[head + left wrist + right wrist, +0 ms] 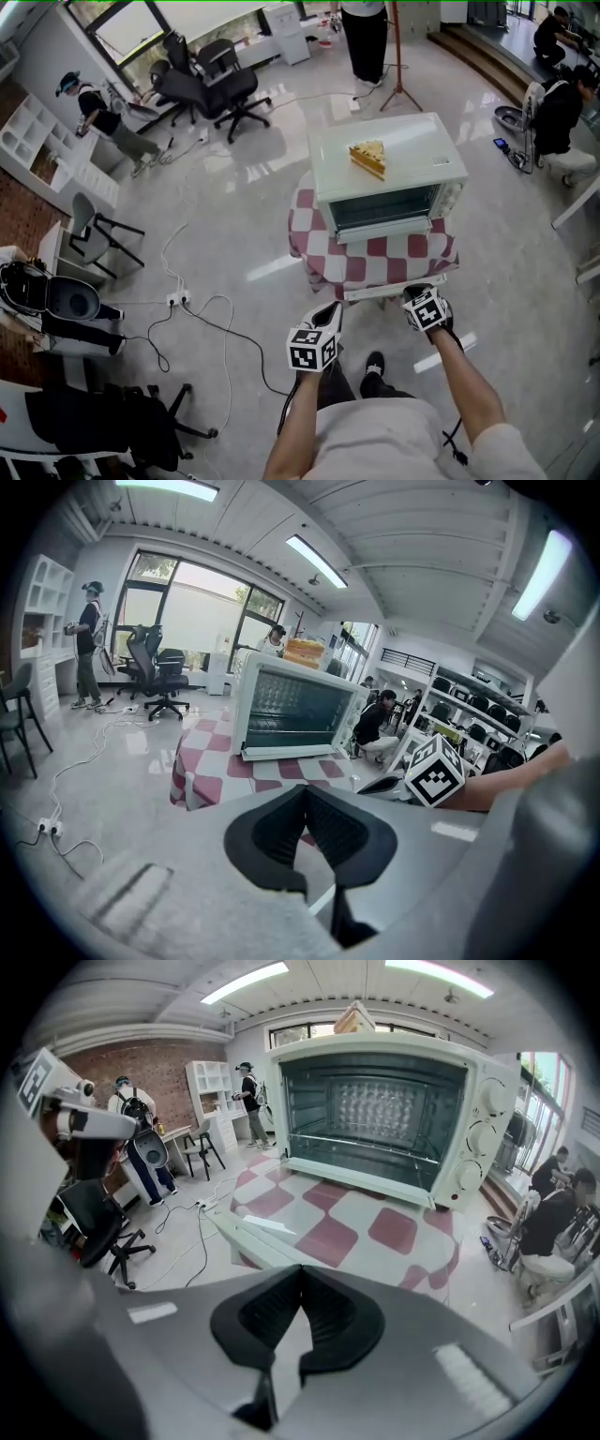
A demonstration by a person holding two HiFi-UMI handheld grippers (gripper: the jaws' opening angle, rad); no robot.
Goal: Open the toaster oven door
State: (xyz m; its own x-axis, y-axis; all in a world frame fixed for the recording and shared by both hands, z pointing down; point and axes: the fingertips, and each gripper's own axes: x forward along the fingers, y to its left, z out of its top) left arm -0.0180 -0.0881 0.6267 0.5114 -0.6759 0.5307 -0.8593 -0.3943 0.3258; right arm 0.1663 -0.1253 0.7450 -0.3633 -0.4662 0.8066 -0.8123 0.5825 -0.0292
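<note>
Two grippers to enter first: what do we put down for their jaws?

— We enter both as closed and empty. The left gripper (303, 791) shows its dark pads meeting at the tips in its own view, with nothing between them. The right gripper (300, 1269) shows the same. In the head view both sit low in the frame, just short of the checked cloth (375, 264). Whether the right one touches the pale bar (389, 292) at the cloth's near edge we cannot tell.

— And the toaster oven (386, 173)? Any lettering we can read?

— It stands upper right of centre in the head view, on that red-and-white cloth, with a yellow wedge of food (367, 157) on its roof. We read no words anywhere. The marker cubes (312, 347) carry only black-and-white square patterns. Whatever is printed round the three dials (483, 1138) is too small for us.

— What does one view give that the others withhold?

— The right gripper view, upper centre, gives us the wire rack (375, 1138) and the shiny back wall inside the oven. It also shows a pale ledge (366, 1185) along the lower front; whether the oven's front is open or shut we cannot settle. That view catches the left gripper at its upper left edge. The left gripper view holds the right gripper's cube right of centre. The head view alone shows us the oven's whole roof from above.
</note>
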